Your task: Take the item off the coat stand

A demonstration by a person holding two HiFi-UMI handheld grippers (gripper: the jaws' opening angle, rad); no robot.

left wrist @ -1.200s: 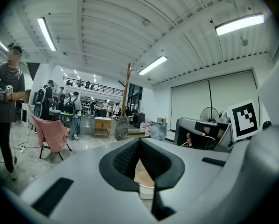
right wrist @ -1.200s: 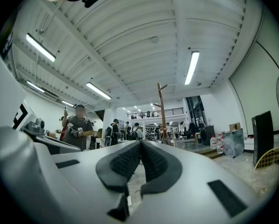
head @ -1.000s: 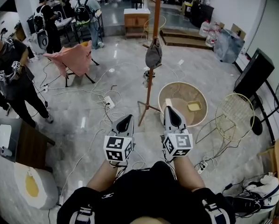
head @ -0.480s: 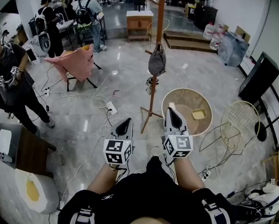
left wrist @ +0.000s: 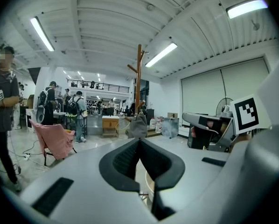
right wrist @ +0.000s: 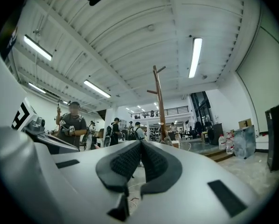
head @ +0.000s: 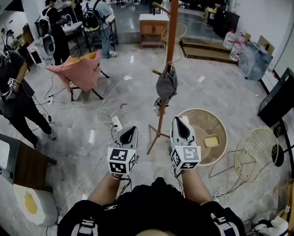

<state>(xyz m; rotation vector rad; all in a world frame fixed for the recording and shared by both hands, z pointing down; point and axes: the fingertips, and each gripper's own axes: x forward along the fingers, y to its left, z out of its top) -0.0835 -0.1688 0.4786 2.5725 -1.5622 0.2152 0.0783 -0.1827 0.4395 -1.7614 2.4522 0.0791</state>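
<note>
Progress: not begun | Item: floppy grey fabric item [head: 166,85] is hanging on the tall brown wooden coat stand [head: 170,43], well ahead of both grippers | left gripper [head: 132,131]: jaws are sitting pressed together, empty | right gripper [head: 179,122]: likewise closed, empty | Remaining: reaching, gripping, lifting off

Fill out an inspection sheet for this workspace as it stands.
Surface: pale polished floor.
Job's things: grey item hangs on the wooden coat stand, not yet taken.
Clutter: round basket, wire chair, pink cloth draped over a dark frame.
Grippers: left gripper and right gripper both shut, empty, short of the stand.
Cables: white cables and a power strip lie near the stand's feet.
Surroundings: a person at left, others further back.
</note>
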